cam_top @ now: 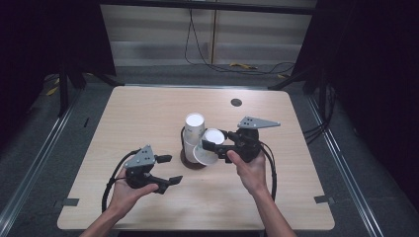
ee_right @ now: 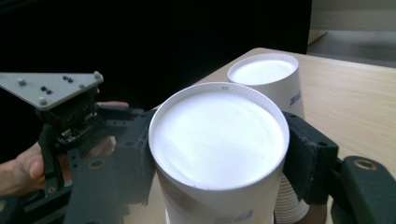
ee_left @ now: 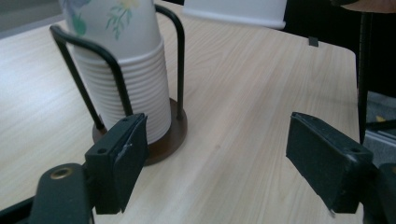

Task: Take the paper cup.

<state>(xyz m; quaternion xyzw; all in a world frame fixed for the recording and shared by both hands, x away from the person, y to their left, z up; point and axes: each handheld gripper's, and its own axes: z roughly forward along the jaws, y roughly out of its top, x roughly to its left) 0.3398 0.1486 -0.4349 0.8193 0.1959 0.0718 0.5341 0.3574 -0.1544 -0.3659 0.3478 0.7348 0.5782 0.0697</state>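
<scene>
The right tool (cam_top: 213, 146) is gripping a white paper cup (cam_top: 209, 146) beside the wire-held white cup stack (cam_top: 192, 136) near the middle of the light wooden counter (cam_top: 148, 113), while the left tool (cam_top: 169, 169) is standing wide with nothing between its jaws.

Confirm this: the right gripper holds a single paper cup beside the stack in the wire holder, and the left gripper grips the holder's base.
Wrong about the left gripper: the left gripper view shows its jaws open, near the holder but gripping nothing. The right gripper does hold a cup beside the stack.

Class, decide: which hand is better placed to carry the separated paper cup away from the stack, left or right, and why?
Right. The right tongs are shut on the paper cup beside the stack. The left tongs are open, holding nothing.
</scene>
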